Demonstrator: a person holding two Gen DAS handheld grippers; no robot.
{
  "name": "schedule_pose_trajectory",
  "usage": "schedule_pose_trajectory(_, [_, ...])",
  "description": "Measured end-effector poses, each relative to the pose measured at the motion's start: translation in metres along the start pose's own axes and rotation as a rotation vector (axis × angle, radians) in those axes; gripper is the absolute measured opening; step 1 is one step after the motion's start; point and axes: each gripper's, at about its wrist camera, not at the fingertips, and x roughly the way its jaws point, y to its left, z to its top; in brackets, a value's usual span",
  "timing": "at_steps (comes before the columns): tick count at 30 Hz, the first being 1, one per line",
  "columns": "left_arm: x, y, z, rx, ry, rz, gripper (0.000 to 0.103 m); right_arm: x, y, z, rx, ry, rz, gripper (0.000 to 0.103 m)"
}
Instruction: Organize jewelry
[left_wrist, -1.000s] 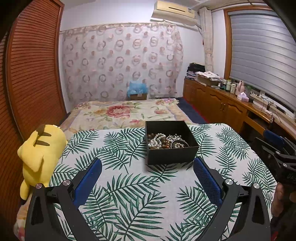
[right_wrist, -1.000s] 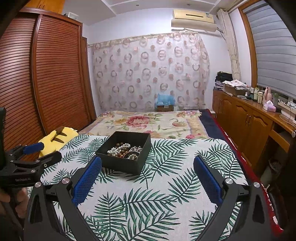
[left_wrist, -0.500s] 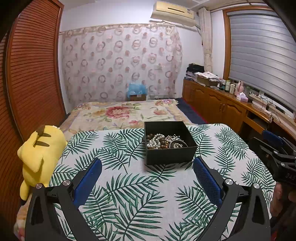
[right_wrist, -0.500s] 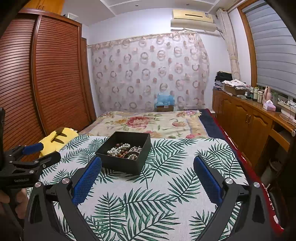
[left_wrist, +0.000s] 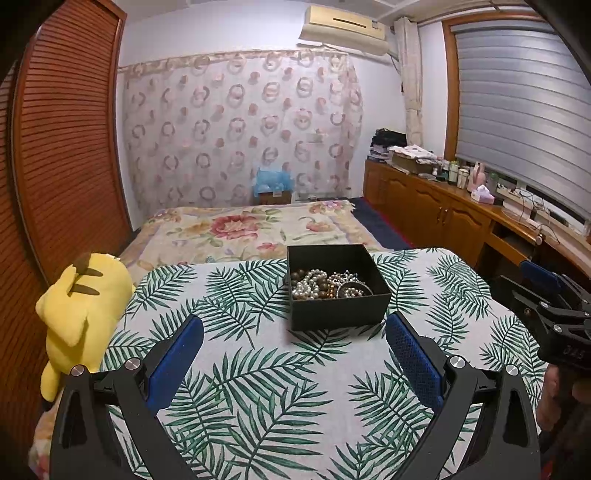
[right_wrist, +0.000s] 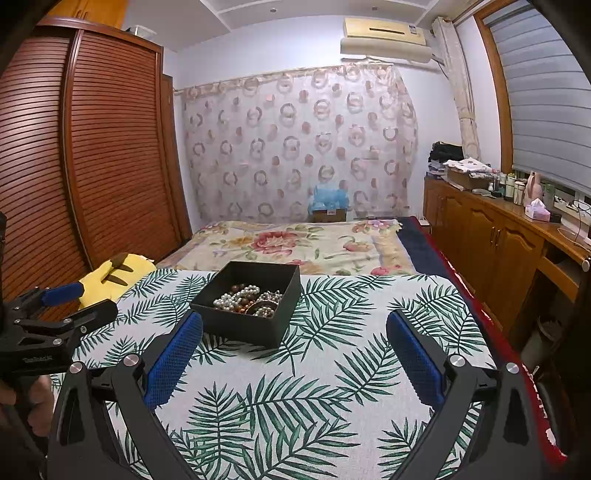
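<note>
A black open box (left_wrist: 338, 308) sits on the palm-leaf tablecloth (left_wrist: 258, 369), holding a tangle of jewelry (left_wrist: 325, 284): white pearls, brown beads, silver chains. In the right wrist view the same box (right_wrist: 255, 325) lies left of centre with the jewelry (right_wrist: 247, 299) inside. My left gripper (left_wrist: 293, 325) is open, short of the box, nothing between its blue pads. My right gripper (right_wrist: 293, 323) is also open and empty, the box just beyond its left finger (right_wrist: 173, 358). Each gripper shows at the edge of the other's view, the right one (left_wrist: 546, 295) and the left one (right_wrist: 55, 306).
A yellow plush toy (left_wrist: 81, 306) lies at the table's left edge. Beyond the table is a bed with a floral cover (left_wrist: 255, 229). Wooden cabinets (left_wrist: 443, 218) with clutter line the right wall, a louvred wardrobe (right_wrist: 92, 158) the left.
Both grippers have crept slightly forward toward the box, which sits a little lower and larger in the views. Both stay open.
</note>
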Motion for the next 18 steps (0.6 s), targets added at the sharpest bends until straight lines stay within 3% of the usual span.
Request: schedule_pose_trajectory(18, [-0.0019, -0.0051, 0.0011, 0.001, -0.005, 0.001, 0.095, 0.0003, -0.0002, -0.0007, 0.0, -0.001, 0.001, 0.1])
